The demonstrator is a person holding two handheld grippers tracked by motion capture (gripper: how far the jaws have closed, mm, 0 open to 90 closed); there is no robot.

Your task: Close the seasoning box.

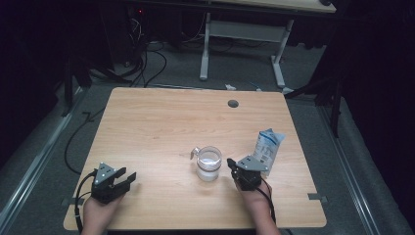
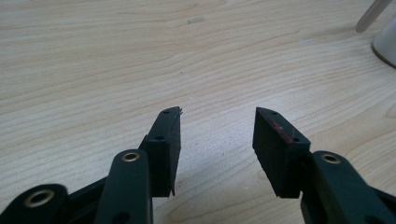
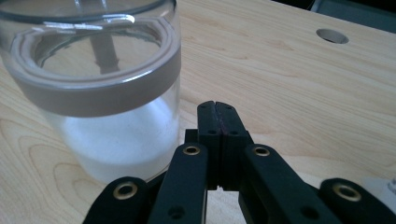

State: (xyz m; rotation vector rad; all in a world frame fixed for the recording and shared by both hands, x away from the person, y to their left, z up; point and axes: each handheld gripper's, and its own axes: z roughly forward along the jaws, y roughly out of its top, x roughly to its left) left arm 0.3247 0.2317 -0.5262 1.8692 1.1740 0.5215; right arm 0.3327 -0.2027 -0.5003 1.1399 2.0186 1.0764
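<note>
Your left gripper [image 1: 128,179] stands wide with nothing between its jaws, well off to the left of the clear glass jar with white powder [image 1: 209,164]. Your right gripper [image 1: 231,165] is closed tight on nothing, just beside the jar's right wall. The jar stands upright near the middle of the pale wooden bench [image 1: 161,122]; a blue-and-white paper pouch [image 1: 267,146] stands to the jar's right, behind the right gripper. You seem to be between steps, neither tool gripping anything. Next, you likely need to open the right gripper and line it up on the pouch or jar. Count: one jar, one pouch, two grippers.
</note>
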